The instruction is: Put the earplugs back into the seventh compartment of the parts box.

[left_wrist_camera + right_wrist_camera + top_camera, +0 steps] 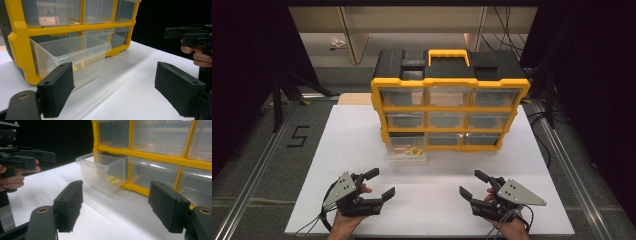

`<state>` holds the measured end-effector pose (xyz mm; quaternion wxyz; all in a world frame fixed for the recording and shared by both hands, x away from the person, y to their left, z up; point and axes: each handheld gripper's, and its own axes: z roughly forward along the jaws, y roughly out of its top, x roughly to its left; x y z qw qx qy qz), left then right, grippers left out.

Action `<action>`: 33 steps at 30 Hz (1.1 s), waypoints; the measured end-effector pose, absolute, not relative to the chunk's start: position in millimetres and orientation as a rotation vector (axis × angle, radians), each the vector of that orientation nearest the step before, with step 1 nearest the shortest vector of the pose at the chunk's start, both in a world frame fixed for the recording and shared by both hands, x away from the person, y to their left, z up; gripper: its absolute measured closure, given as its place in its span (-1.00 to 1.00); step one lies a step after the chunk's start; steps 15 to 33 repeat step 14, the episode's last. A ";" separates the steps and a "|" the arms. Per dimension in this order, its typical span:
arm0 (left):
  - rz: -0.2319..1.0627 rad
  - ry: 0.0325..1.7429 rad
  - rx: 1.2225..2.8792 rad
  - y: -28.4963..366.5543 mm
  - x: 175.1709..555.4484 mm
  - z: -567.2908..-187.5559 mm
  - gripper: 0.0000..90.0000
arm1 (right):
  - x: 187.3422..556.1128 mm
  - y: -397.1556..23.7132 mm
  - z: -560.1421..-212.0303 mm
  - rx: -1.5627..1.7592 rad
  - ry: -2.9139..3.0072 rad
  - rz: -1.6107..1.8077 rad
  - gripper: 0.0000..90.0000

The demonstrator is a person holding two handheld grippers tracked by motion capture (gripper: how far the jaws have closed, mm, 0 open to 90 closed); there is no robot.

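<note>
the left gripper (379,183) is held near the front edge of the white table (337,150), its jaws spread wide with nothing between them. the right gripper (473,183) is held level with it on the other side, well apart, its jaws likewise wide and empty. each is gripped by a hand (343,224) entering from below. beyond them, a yellow and black organiser (450,100) with nine clear drawers is stood on the table. its bottom-left drawer (407,148) is pulled out towards the grippers, and small yellow pieces (113,180) are seen lying inside it. the other drawers are seen pushed in.
</note>
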<state>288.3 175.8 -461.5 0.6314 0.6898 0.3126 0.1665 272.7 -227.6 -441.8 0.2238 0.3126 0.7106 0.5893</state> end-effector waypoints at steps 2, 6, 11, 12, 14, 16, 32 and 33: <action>0.381 0.714 1.578 175.8 288.2 -461.4 -0.66 | 272.9 -227.9 -441.6 0.857 1.954 1.626 -0.36; 0.381 0.716 1.578 175.7 288.4 -461.5 -0.66 | 274.1 -229.8 -441.5 0.870 1.931 1.629 -0.36; 0.381 0.715 1.580 175.4 288.4 -461.6 -0.66 | 274.5 -230.1 -441.5 0.869 1.924 1.630 -0.36; 0.380 0.715 1.579 175.5 288.4 -461.6 -0.66 | 274.5 -230.0 -441.5 0.868 1.924 1.630 -0.36; 0.381 0.716 1.580 175.6 288.5 -461.6 -0.66 | 274.6 -230.0 -441.5 0.867 1.923 1.630 -0.36; 0.381 0.716 1.580 175.6 288.5 -461.6 -0.66 | 274.6 -230.0 -441.5 0.867 1.923 1.630 -0.36; 0.381 0.716 1.580 175.6 288.5 -461.6 -0.66 | 274.6 -230.0 -441.5 0.867 1.923 1.630 -0.36; 0.381 0.716 1.580 175.6 288.5 -461.6 -0.66 | 274.6 -230.0 -441.5 0.867 1.923 1.630 -0.36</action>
